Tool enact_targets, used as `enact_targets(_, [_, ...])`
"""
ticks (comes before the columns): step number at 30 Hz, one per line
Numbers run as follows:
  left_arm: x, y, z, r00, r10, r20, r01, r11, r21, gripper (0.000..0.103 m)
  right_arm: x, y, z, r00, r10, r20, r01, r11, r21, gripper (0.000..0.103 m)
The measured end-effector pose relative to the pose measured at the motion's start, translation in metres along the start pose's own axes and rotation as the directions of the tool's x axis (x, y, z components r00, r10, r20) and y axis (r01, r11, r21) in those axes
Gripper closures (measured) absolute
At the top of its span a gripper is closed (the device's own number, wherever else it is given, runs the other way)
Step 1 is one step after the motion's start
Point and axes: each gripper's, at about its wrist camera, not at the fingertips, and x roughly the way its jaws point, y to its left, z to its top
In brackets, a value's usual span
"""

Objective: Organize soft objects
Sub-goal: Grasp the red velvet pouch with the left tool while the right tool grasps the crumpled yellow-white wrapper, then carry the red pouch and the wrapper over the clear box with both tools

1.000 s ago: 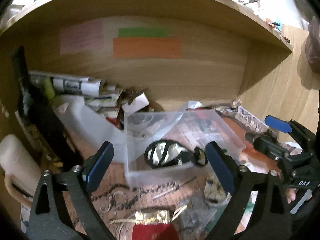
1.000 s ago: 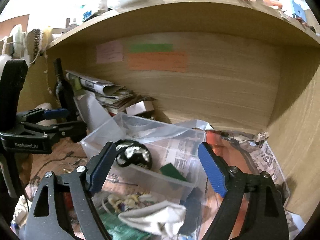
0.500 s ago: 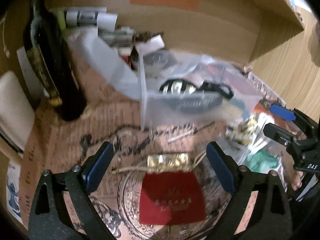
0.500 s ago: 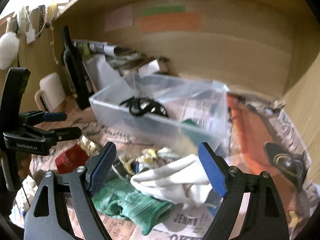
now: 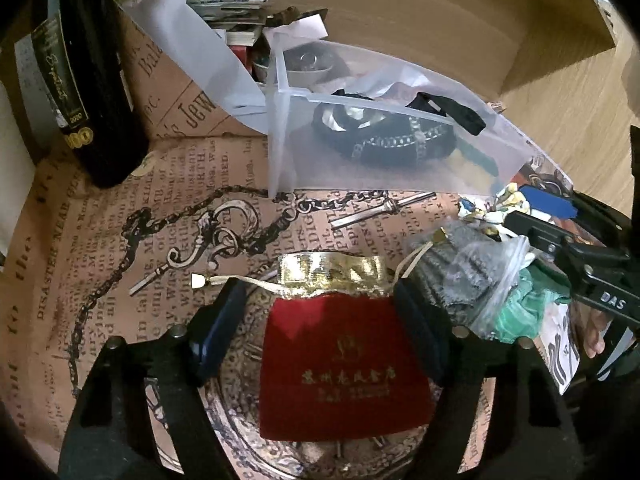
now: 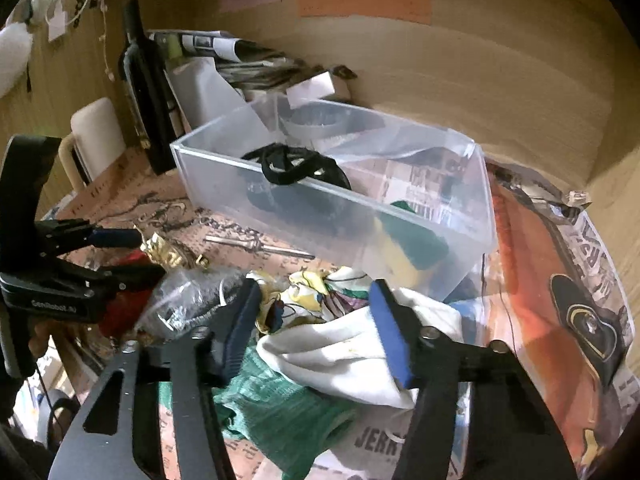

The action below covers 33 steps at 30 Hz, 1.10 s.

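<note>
A red velvet drawstring pouch (image 5: pixel 344 364) with a gold top lies flat on the printed paper. My left gripper (image 5: pixel 320 304) is open and low over it, one finger on each side of its neck. My right gripper (image 6: pixel 316 308) is open above a white cloth (image 6: pixel 340 356) and a patterned yellow fabric (image 6: pixel 308 292), with a green knit cloth (image 6: pixel 276 412) under its left finger. A clear plastic bin (image 6: pixel 360 216) behind holds a black soft item (image 5: pixel 384 140) with silver trim and a green piece (image 6: pixel 416 240).
A dark wine bottle (image 5: pixel 80 80) stands at the back left, next to a stack of papers (image 5: pixel 224 0). A clear bag of grey material (image 5: pixel 468 276) lies between pouch and cloths. A wooden shelf back and side wall (image 6: pixel 480 80) close the space.
Both grippers have dropped and tilted down toward the table. The left one has come down around the red pouch; the right one has come down over the white and patterned cloths.
</note>
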Motion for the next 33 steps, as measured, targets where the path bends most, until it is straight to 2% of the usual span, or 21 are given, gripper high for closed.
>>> enact_targets(2, [-0.001, 0.000, -0.001, 1.000, -0.013, 0.000, 0.013, 1.000, 0.005, 0.042, 0.001, -0.001, -0.001, 1.000, -0.003, -0.012, 0.003, 1.000, -0.006, 0.064])
enact_targets(6, [-0.004, -0.003, -0.006, 1.000, -0.014, 0.012, 0.014, 1.000, 0.018, 0.050, 0.002, 0.000, -0.001, 1.000, -0.005, -0.025, 0.004, 1.000, -0.020, 0.079])
enact_targets(9, [-0.005, -0.003, -0.006, 1.000, -0.024, 0.017, 0.024, 1.000, 0.014, 0.062, 0.001, -0.001, -0.002, 1.000, -0.008, -0.019, 0.008, 1.000, -0.023, 0.086])
enact_targets(10, [-0.006, -0.002, -0.006, 1.000, -0.022, 0.018, 0.022, 1.000, 0.014, 0.074, 0.000, -0.001, -0.002, 1.000, -0.007, -0.015, 0.006, 1.000, -0.020, 0.088])
enact_targets(16, [-0.011, -0.001, -0.001, 0.999, -0.013, 0.038, 0.013, 1.000, 0.011, 0.076, -0.010, 0.001, 0.003, 0.999, -0.006, 0.039, 0.006, 1.000, -0.013, 0.090])
enact_targets(23, [-0.033, -0.003, 0.010, 0.994, -0.005, 0.111, 0.003, 1.000, 0.017, 0.080, -0.036, 0.003, 0.013, 0.991, 0.006, 0.133, -0.006, 1.000, -0.004, 0.090])
enact_targets(33, [-0.071, -0.019, 0.045, 0.965, -0.013, 0.261, 0.002, 0.999, 0.044, 0.080, -0.067, 0.005, 0.030, 0.965, 0.011, 0.261, -0.013, 1.000, 0.006, 0.090])
